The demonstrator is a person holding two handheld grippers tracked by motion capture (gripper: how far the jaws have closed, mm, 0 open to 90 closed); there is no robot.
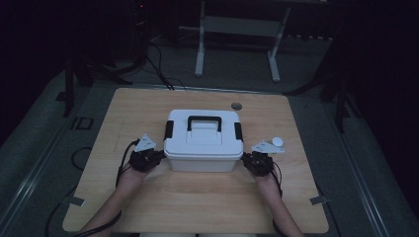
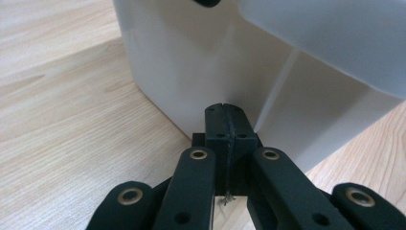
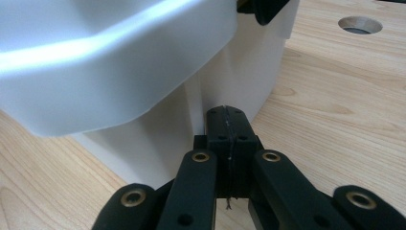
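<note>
I had a white lidded box [image 1: 203,140] in the middle of the wooden bench [image 1: 148,207], its black carry handle [image 1: 204,120] lying flat on the lid and a black latch [image 1: 169,129] on each end. My left gripper [image 1: 159,157] sat at the box's near left corner, fingers pressed together on nothing, their tips right at the white wall under the lid's overhang. My right gripper [image 1: 245,159] mirrored it at the near right corner, fingers likewise closed and empty. A round cable hole [image 1: 236,105] lay in the bench beyond the box. A grey frame [image 1: 237,34] stood on the dark floor behind.
</note>
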